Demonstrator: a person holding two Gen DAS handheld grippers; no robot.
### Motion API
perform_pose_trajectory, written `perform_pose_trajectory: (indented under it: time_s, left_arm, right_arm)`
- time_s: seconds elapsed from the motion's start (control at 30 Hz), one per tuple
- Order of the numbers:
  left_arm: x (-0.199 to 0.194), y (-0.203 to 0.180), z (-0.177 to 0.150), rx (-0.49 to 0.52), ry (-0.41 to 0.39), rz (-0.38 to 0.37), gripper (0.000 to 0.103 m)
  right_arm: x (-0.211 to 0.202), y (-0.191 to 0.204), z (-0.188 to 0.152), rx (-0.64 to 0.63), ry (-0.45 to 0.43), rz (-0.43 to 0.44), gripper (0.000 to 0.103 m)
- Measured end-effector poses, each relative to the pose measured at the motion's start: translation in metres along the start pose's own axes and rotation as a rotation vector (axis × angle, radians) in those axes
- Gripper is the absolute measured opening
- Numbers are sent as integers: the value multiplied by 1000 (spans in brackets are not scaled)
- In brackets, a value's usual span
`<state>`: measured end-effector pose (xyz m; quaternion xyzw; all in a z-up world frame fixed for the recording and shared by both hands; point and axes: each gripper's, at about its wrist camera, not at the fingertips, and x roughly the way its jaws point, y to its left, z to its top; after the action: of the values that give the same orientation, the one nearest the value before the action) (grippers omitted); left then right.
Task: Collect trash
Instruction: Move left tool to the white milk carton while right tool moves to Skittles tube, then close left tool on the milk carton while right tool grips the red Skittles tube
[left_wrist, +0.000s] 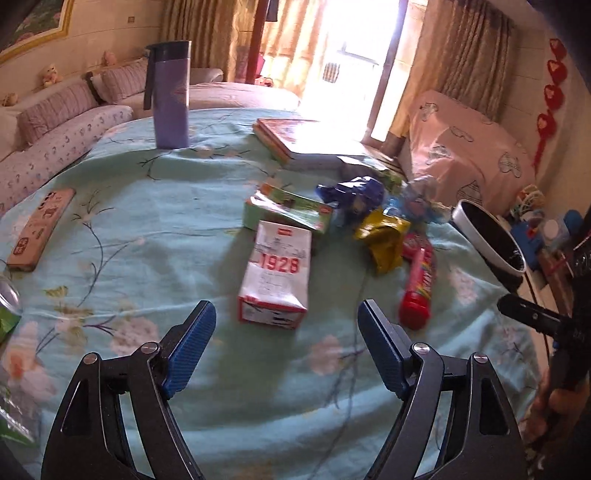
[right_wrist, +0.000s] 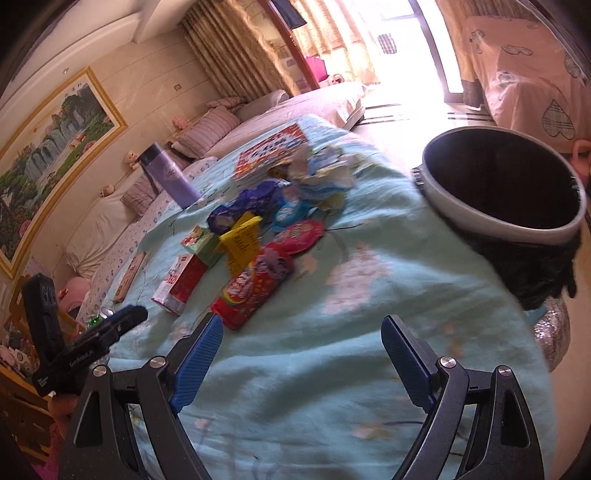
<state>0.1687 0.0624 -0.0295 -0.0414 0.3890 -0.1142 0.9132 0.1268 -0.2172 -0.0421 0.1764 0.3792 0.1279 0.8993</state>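
Note:
Trash lies on a light blue flowered tablecloth (left_wrist: 147, 229). A white carton (left_wrist: 275, 275) marked 1928 sits just beyond my left gripper (left_wrist: 286, 310), which is open with nothing between its blue pads. Behind it lie a green box (left_wrist: 286, 210), a blue wrapper (left_wrist: 354, 195), a yellow wrapper (left_wrist: 382, 238) and a red candy tube (left_wrist: 417, 284). In the right wrist view, my right gripper (right_wrist: 301, 326) is open and empty above bare cloth, with the red candy tube (right_wrist: 255, 284) just ahead on its left. A black-lined bin (right_wrist: 502, 184) stands at the table's right edge.
A purple bottle (left_wrist: 171, 96) stands at the far side, with a stack of books (left_wrist: 295, 140) beside it. A phone in a patterned case (left_wrist: 40, 229) lies at the left. A sofa (left_wrist: 55, 122) runs behind the table. The other gripper's tip (left_wrist: 528, 315) shows at the right.

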Motion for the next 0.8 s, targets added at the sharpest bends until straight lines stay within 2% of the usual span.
perform_pose_trajectory:
  time_s: [0.07,0.13,0.23,0.37,0.4,0.43,0.5,0.63,0.8]
  left_arm:
    - [12,11,8,-20,20,-8,82]
    - [24,17,12,-19,40,-15,82]
    - [38,17,16,9,64,-24,82]
    - [59,13,17,55,113,-18,82]
    - [63,11,17,64,120,-13,81]
    - [68,11,17,73,126,-7,66]
    - [75,10,15,78,147,-11,47]
    - [69,7,12,94,135,-18,46]
    - [47,-8,-4,53,128,-82,46]
  right_arm:
    - [18,16,3,-13,27,8,88]
    - [34,29,8,-23,42,1,79]
    - [59,40,15,6,76,0,70]
    - [90,41,19,59,120,-25,64]
    - [94,42,19,62,120,-32,62]
    - [94,43,19,53,103,-42,60]
    - [97,45,20,32,100,-61,53]
    - [90,42,16,0,102,-60,46]
    - [65,29,8,-33,74,-51,43]
